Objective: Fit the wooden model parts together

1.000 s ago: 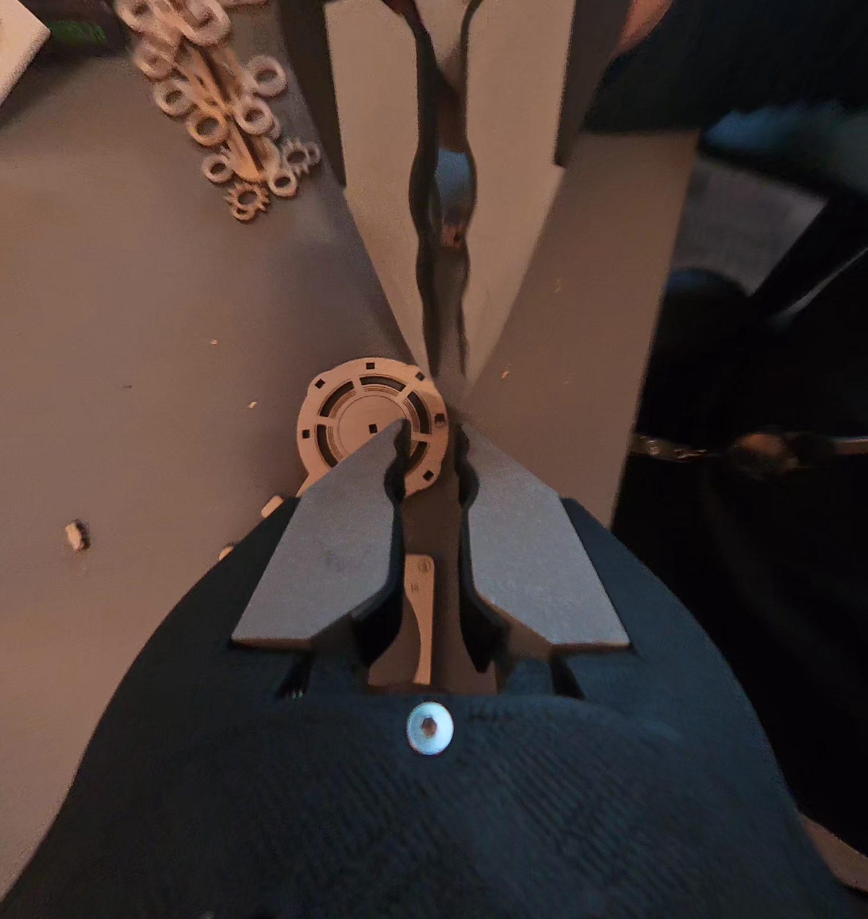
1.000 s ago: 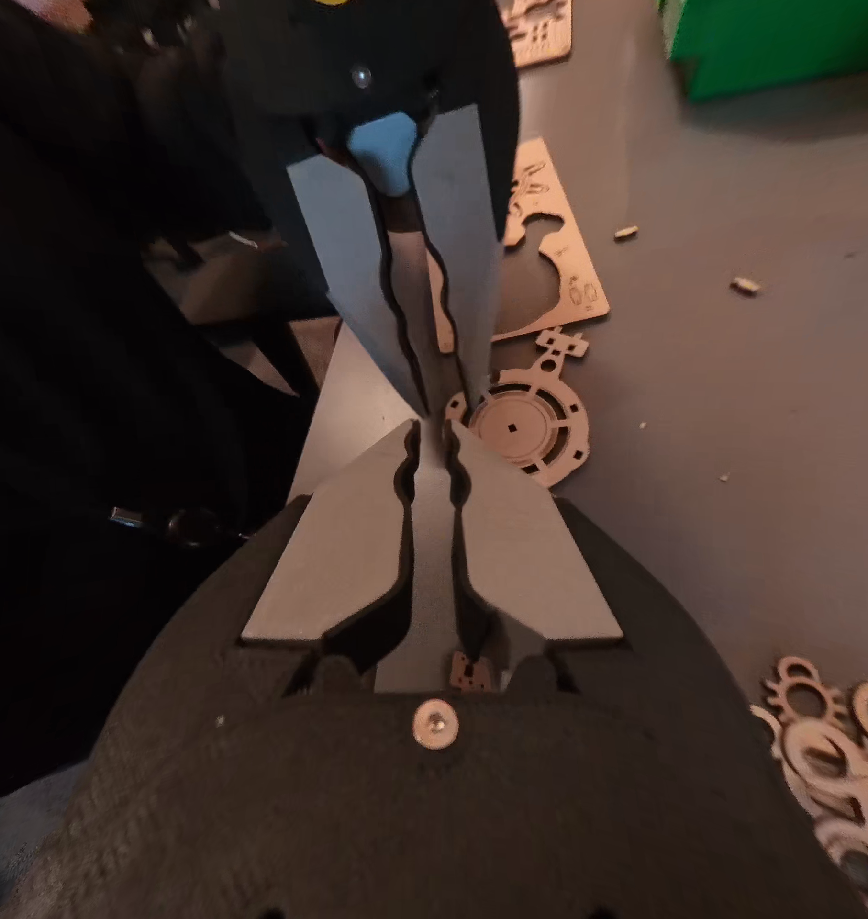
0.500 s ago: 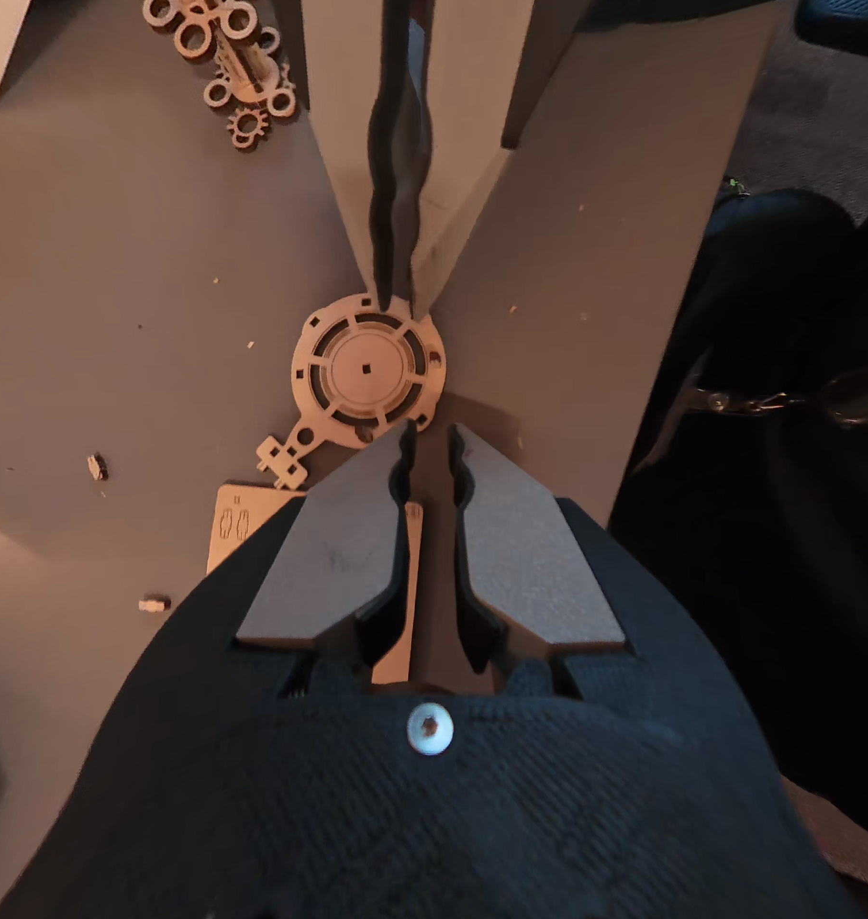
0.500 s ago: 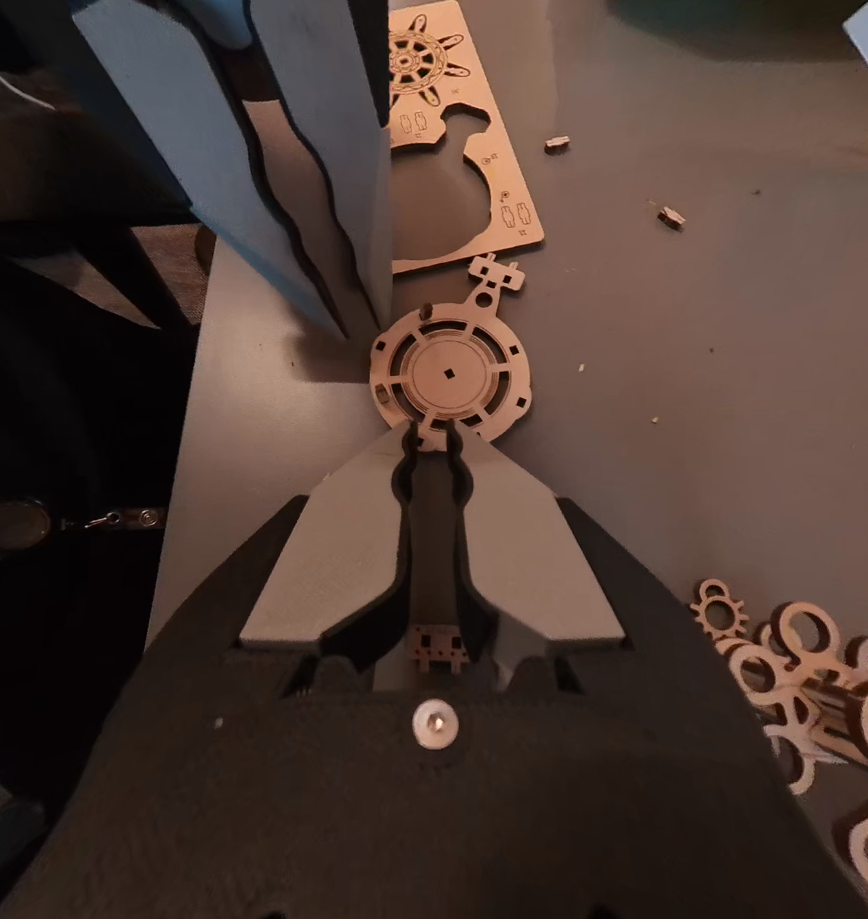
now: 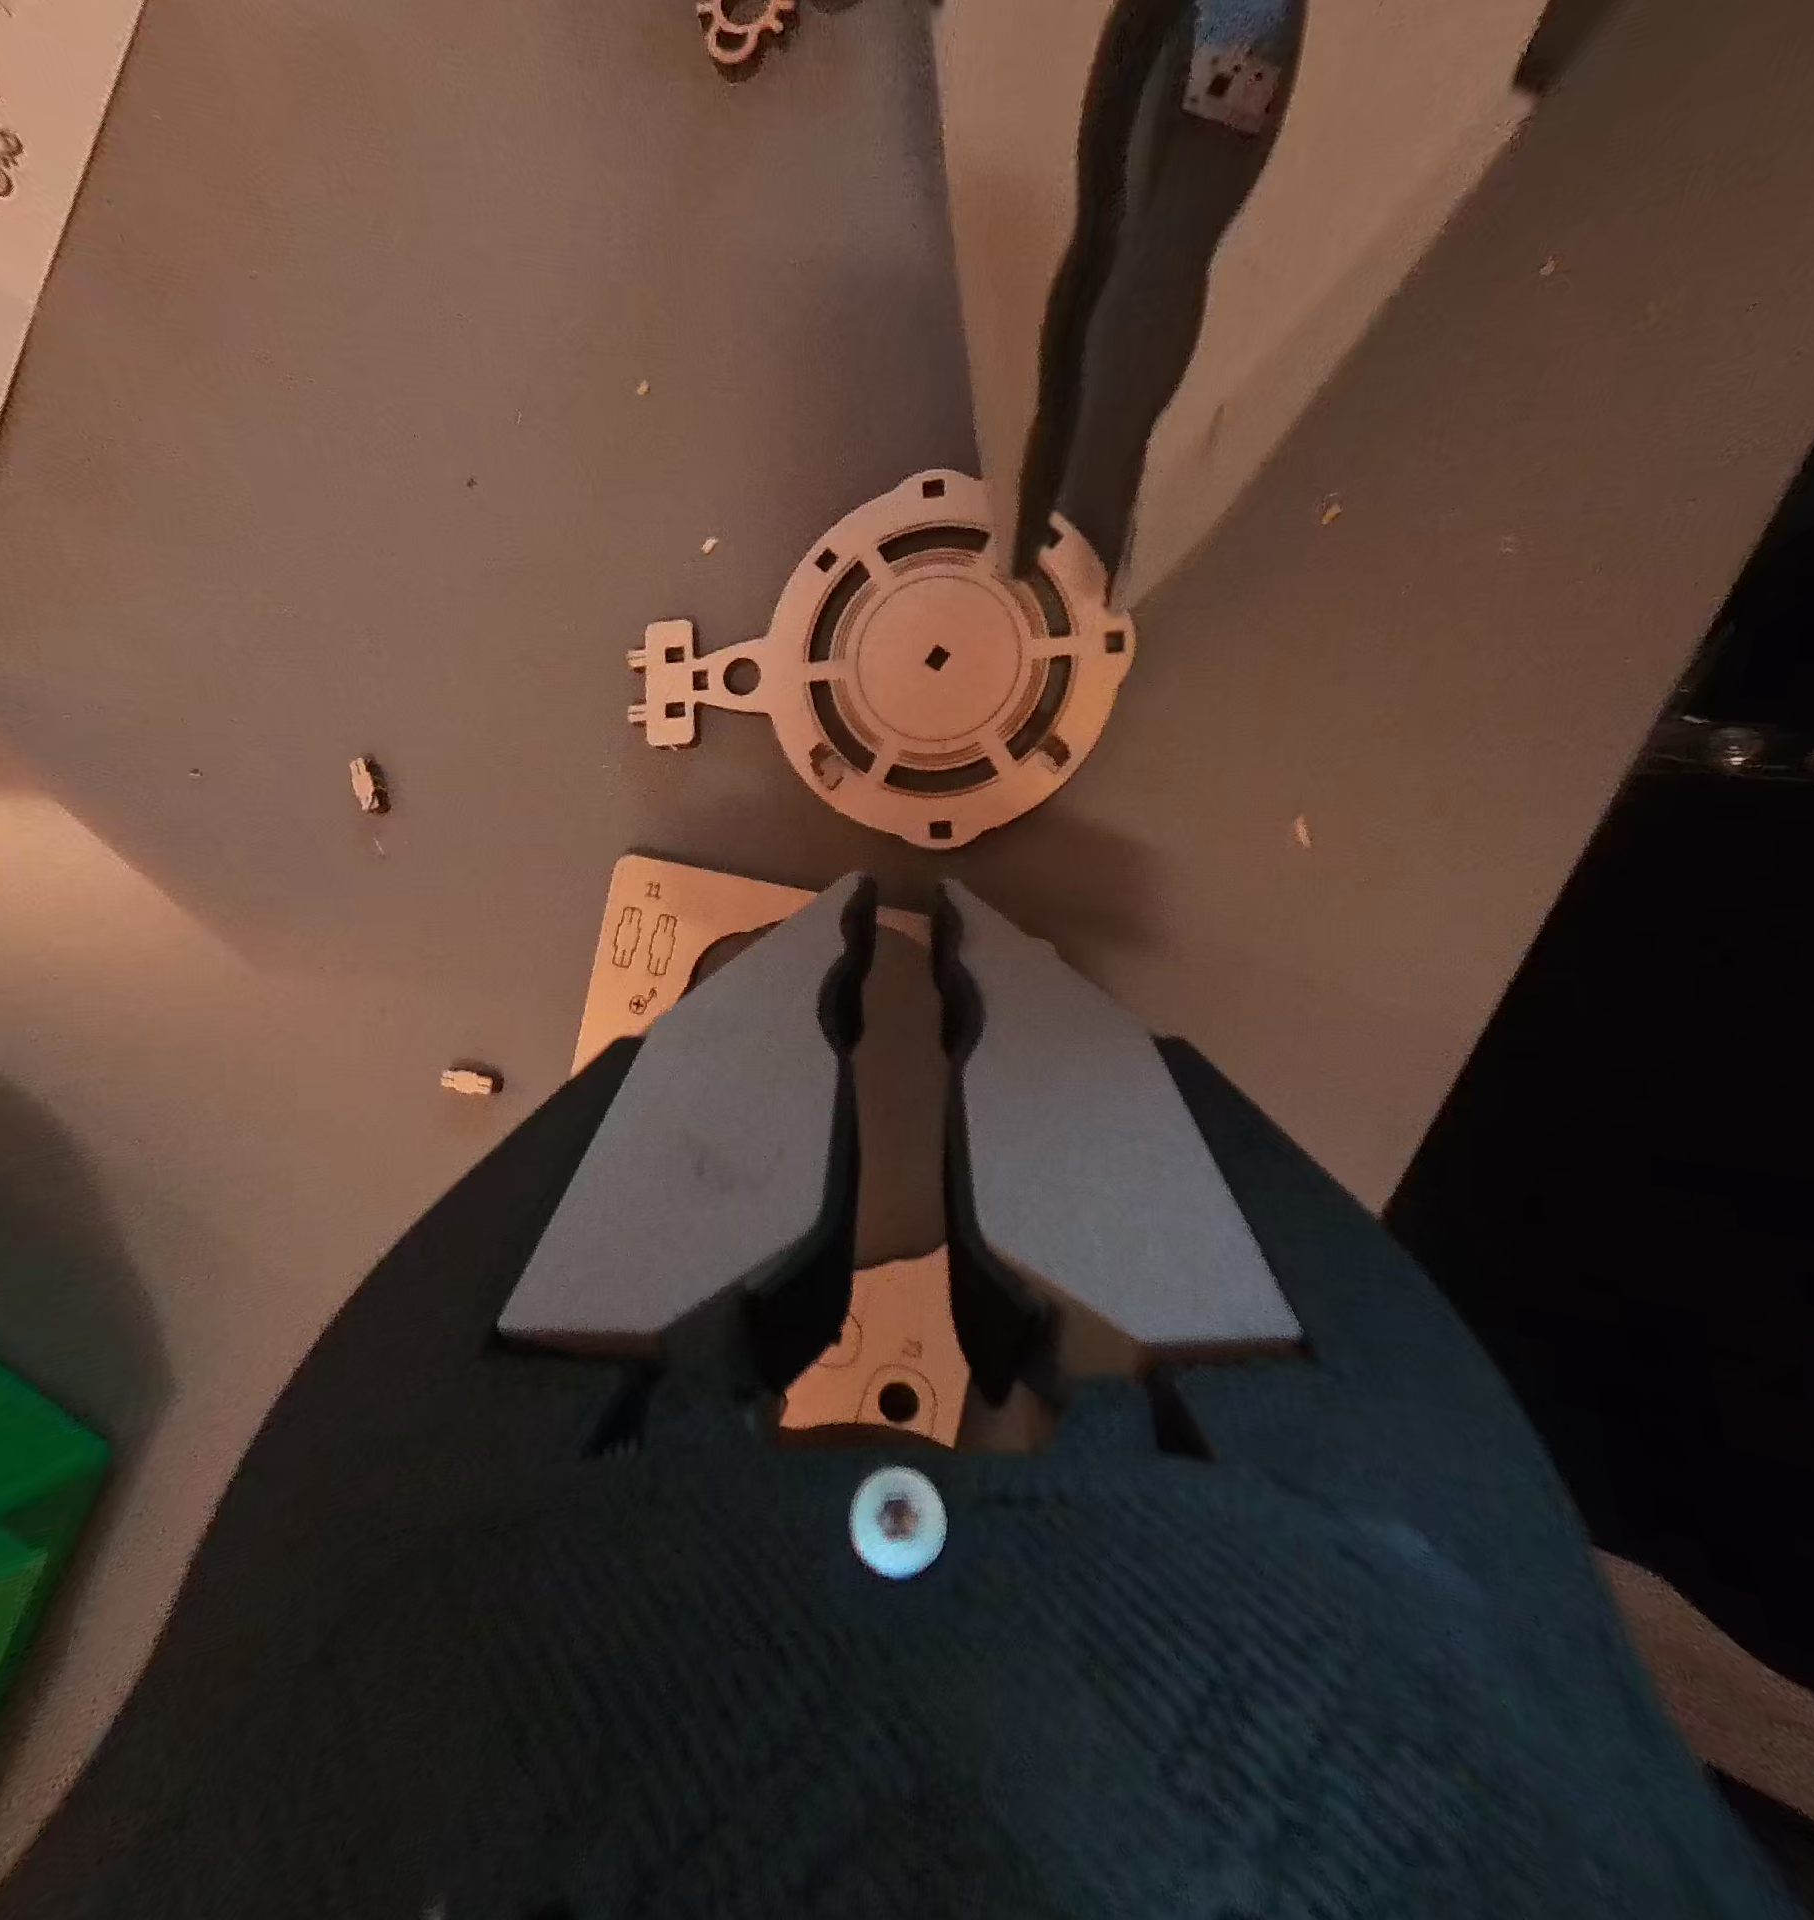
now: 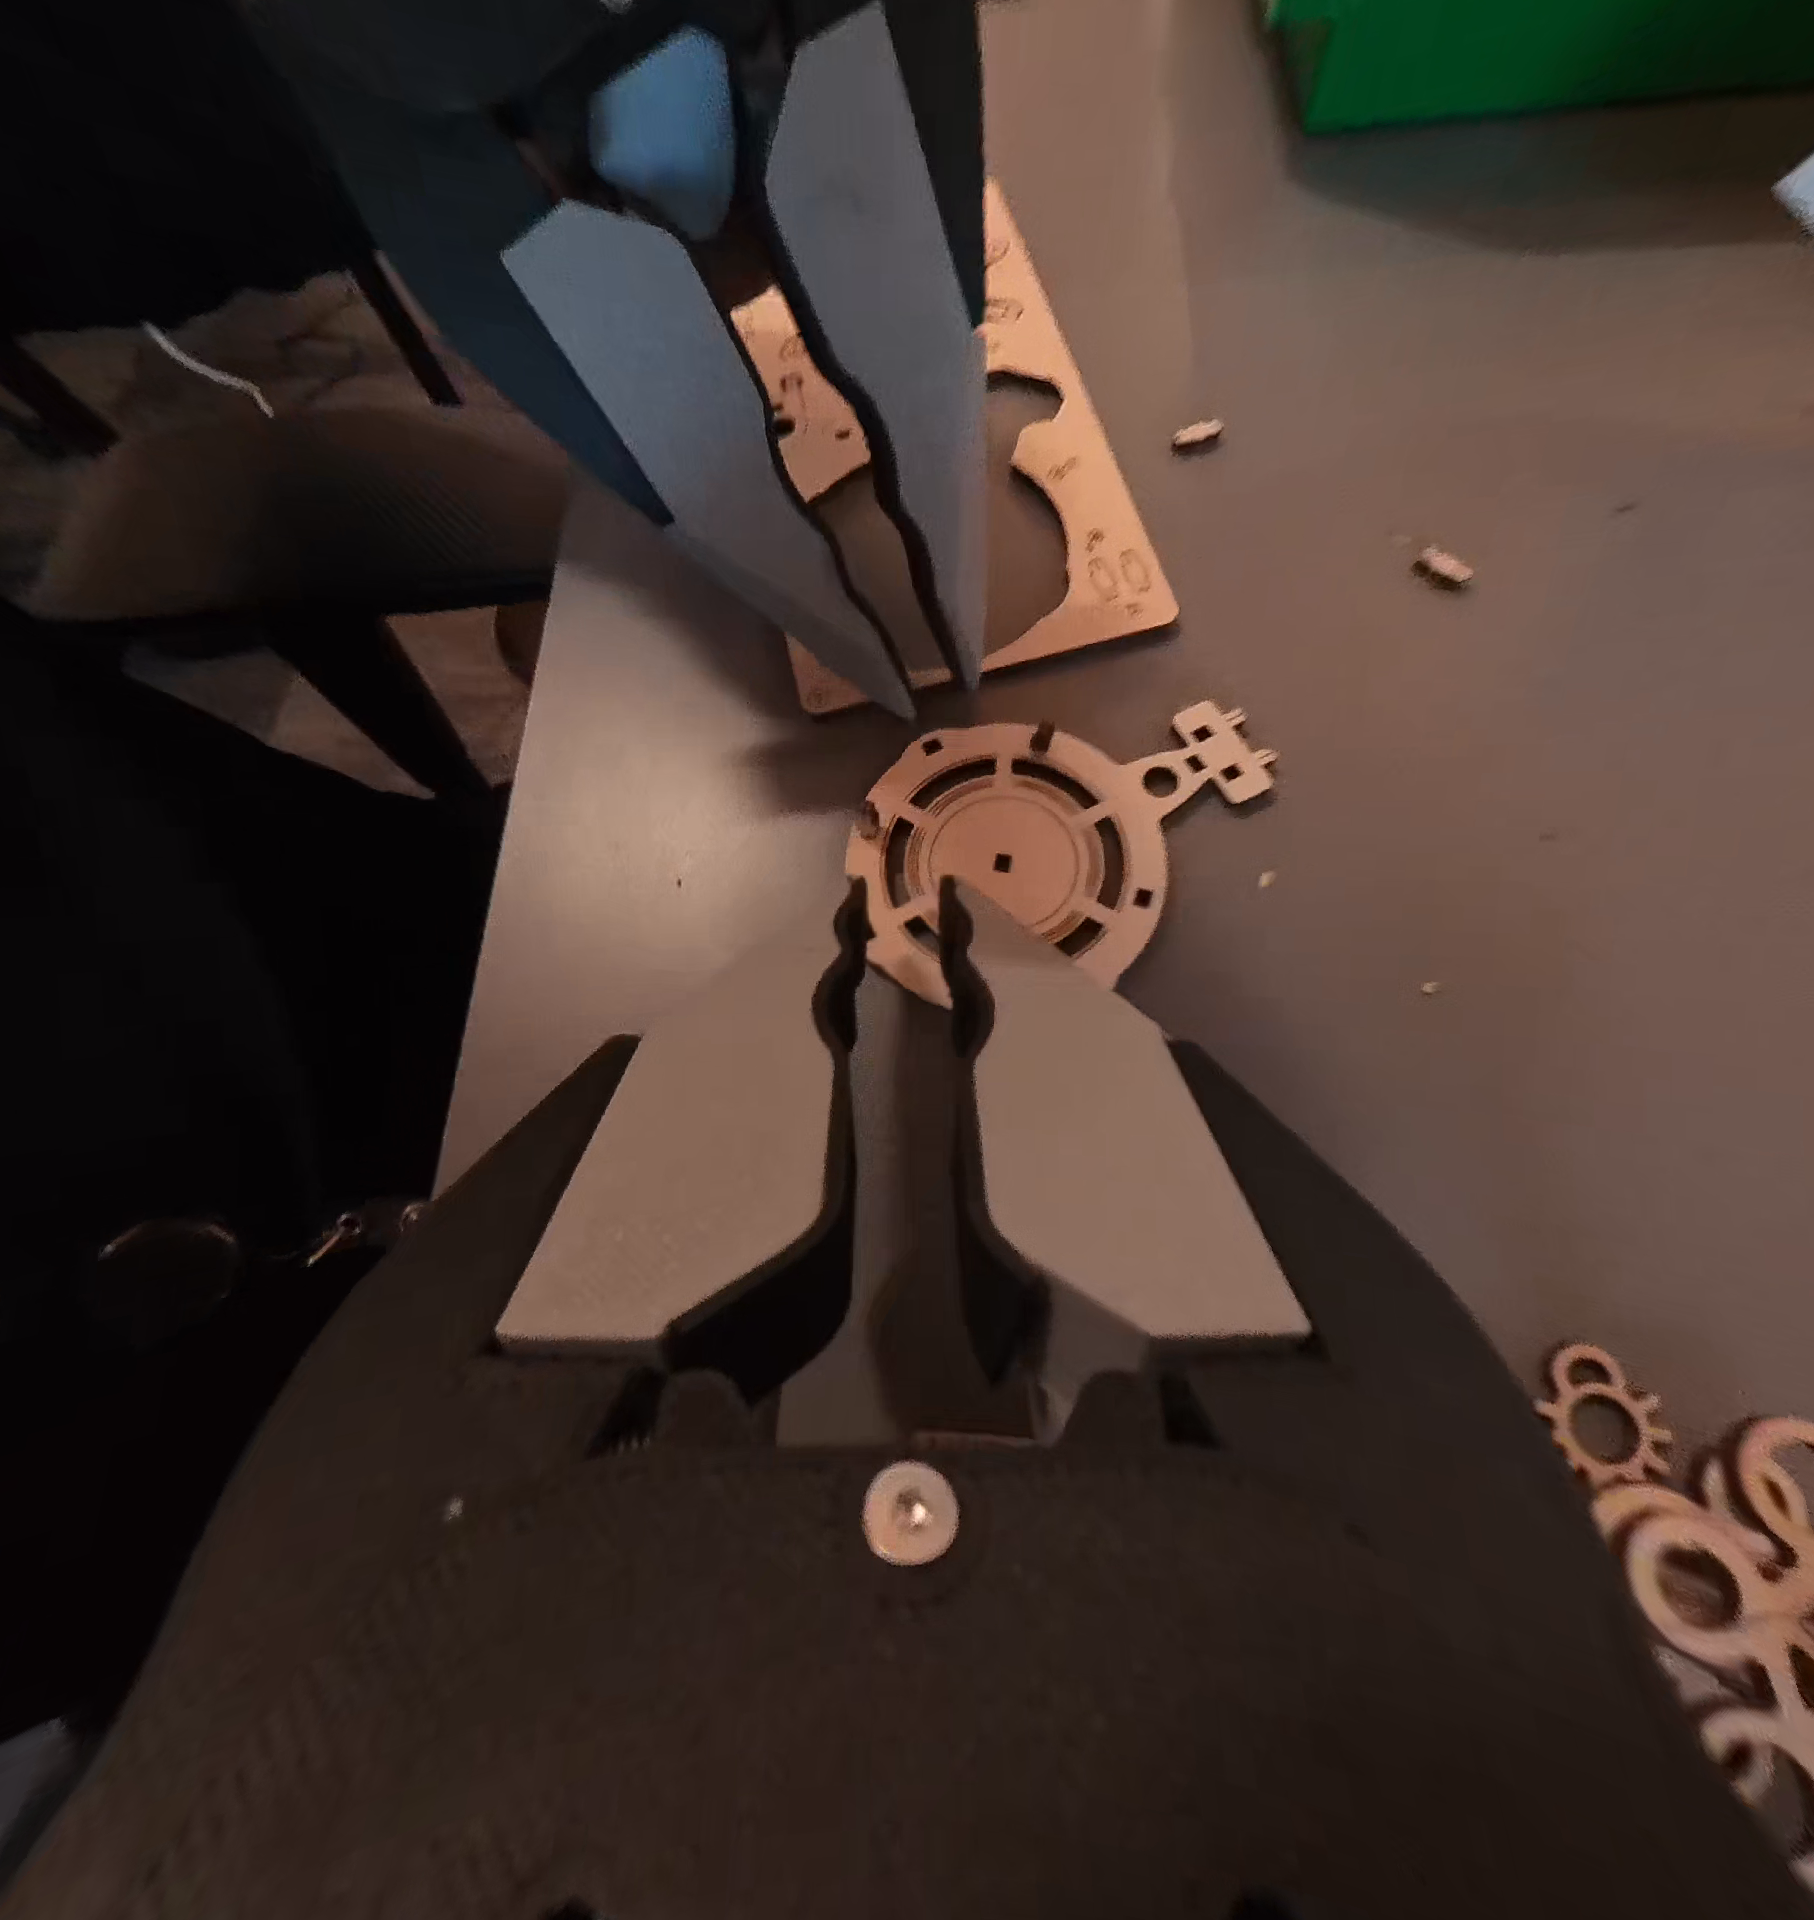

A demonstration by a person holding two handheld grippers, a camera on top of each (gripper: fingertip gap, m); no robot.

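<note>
Wooden disc (image 5: pixel 939 665) lies flat on the grey table (image 5: pixel 363 416) between both grippers, left gripper (image 5: pixel 901 902) and right gripper (image 6: pixel 898 902) slightly parted, empty; steady its rim gently before pressing pieces in.

In the right wrist view, the right gripper's (image 6: pixel 898 904) fingers covered the lower-left rim of the wooden disc (image 6: pixel 1028 847). The pile of ring-shaped parts (image 6: pixel 1755 1590), lower right, was blurred and cut by the frame edge. In the left wrist view, the cut-out sheet (image 5: pixel 654 956) lay mostly hidden beneath the left gripper (image 5: pixel 901 904).
</note>
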